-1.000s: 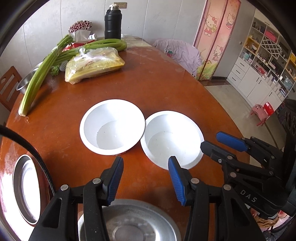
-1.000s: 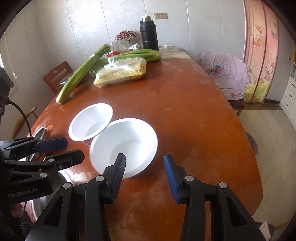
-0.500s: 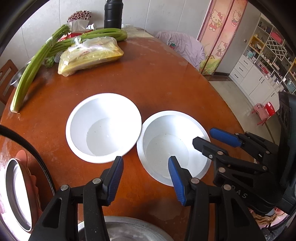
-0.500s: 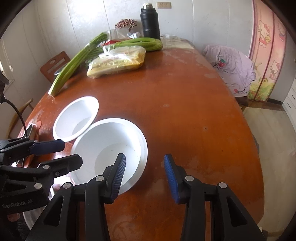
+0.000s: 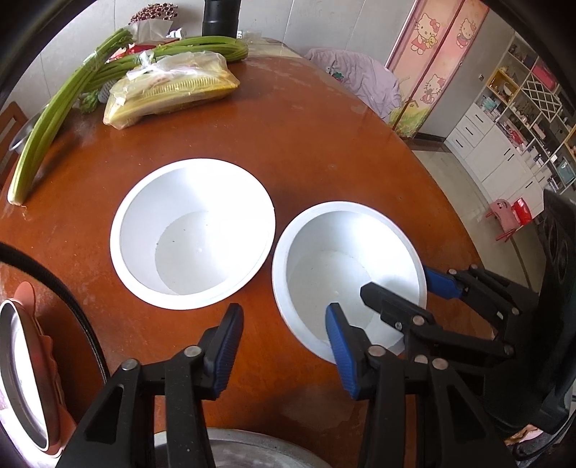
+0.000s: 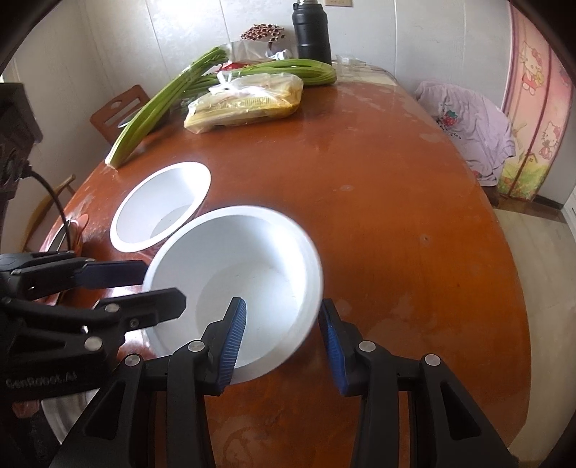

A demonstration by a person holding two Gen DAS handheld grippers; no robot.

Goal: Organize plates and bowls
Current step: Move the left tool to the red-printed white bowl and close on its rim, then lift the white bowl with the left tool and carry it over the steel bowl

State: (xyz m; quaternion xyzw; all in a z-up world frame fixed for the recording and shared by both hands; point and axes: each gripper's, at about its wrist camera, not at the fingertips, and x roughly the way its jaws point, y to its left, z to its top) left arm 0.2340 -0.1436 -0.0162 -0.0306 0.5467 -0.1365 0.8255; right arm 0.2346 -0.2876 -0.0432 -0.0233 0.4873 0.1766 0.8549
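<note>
Two white bowls stand side by side on the brown table [image 5: 316,136]. In the left wrist view the left bowl [image 5: 194,234] lies ahead and the right bowl [image 5: 345,273] to its right. My left gripper [image 5: 284,345] is open and empty, near both bowls' near rims. My right gripper [image 6: 282,324] is open, its jaws straddling the right bowl's [image 6: 234,284] near rim, one finger inside, one outside. The far bowl [image 6: 162,205] shows behind. The right gripper also shows in the left wrist view [image 5: 396,288].
A metal plate [image 5: 237,450] lies below the left gripper and another metal dish [image 5: 18,374] at the left edge. Celery stalks [image 5: 61,108], a bagged food package [image 5: 172,90] and a black flask [image 6: 311,32] stand at the far end. A wooden chair [image 6: 118,115] stands left.
Both grippers have moved forward and down toward the bowls. The right gripper's jaws have come to straddle the right bowl's near rim.
</note>
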